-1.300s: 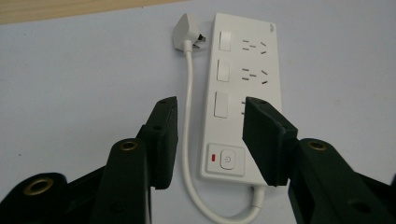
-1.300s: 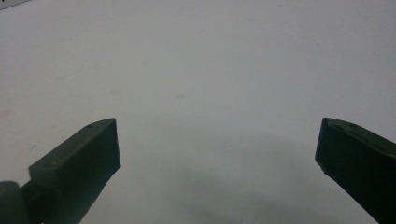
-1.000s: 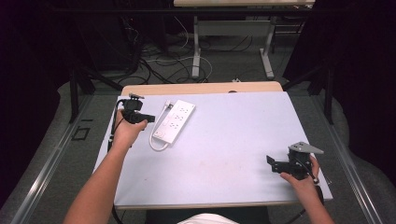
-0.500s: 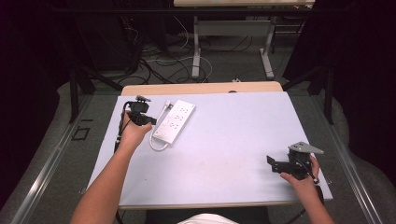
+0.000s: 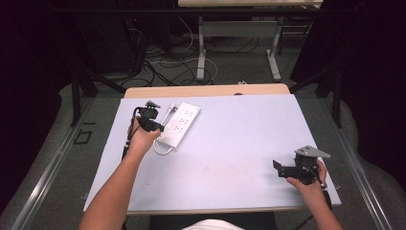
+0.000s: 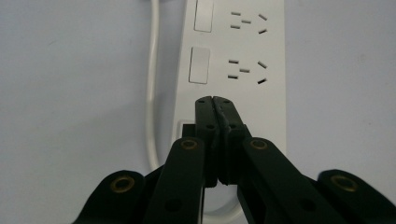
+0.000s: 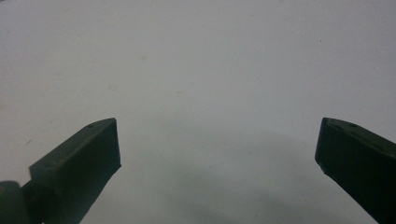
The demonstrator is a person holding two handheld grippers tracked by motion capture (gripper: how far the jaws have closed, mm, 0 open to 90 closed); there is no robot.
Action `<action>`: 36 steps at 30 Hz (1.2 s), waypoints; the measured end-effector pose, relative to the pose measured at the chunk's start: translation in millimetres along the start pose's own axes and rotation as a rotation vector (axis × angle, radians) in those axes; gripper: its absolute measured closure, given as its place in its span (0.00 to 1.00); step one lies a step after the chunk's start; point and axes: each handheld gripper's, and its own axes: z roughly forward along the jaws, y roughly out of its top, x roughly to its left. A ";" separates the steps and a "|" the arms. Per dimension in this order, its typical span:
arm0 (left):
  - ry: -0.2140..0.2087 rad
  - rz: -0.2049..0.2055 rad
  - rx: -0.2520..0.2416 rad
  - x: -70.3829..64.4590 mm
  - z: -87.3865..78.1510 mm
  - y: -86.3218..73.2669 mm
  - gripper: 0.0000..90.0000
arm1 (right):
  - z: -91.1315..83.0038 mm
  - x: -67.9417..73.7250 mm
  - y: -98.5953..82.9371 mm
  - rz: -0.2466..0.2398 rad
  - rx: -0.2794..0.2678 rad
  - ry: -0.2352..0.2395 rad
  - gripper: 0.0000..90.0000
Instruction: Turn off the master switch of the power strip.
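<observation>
A white power strip point(image 5: 182, 123) lies on the pale table point(image 5: 239, 139) at the back left, its white cord point(image 5: 162, 148) looping at the near end. My left gripper point(image 5: 156, 126) hovers over the strip's near end with its jaws pressed together and nothing between them. In the left gripper view the closed tips point(image 6: 214, 101) sit just below a rocker switch point(image 6: 199, 65) and a socket point(image 6: 245, 71) of the power strip point(image 6: 271, 93). My right gripper point(image 5: 278, 167) rests near the front right edge, jaws wide apart over bare table point(image 7: 201, 93), its fingers point(image 7: 95, 149) holding nothing.
Beyond the table's far edge are a strip of wooden board point(image 5: 206, 90), metal desk legs point(image 5: 201, 52) and tangled cables point(image 5: 158, 57) on the floor. Dark frame rails point(image 5: 76, 91) flank both sides.
My left gripper has moved right and slightly nearer, from beside the strip's left side to over its near end. The right gripper has stayed put.
</observation>
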 end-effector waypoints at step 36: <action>0.028 -0.030 0.086 -1.7 24.3 -8.0 1.00 | 1.4 0.8 -0.7 -0.001 0.010 0.009 0.00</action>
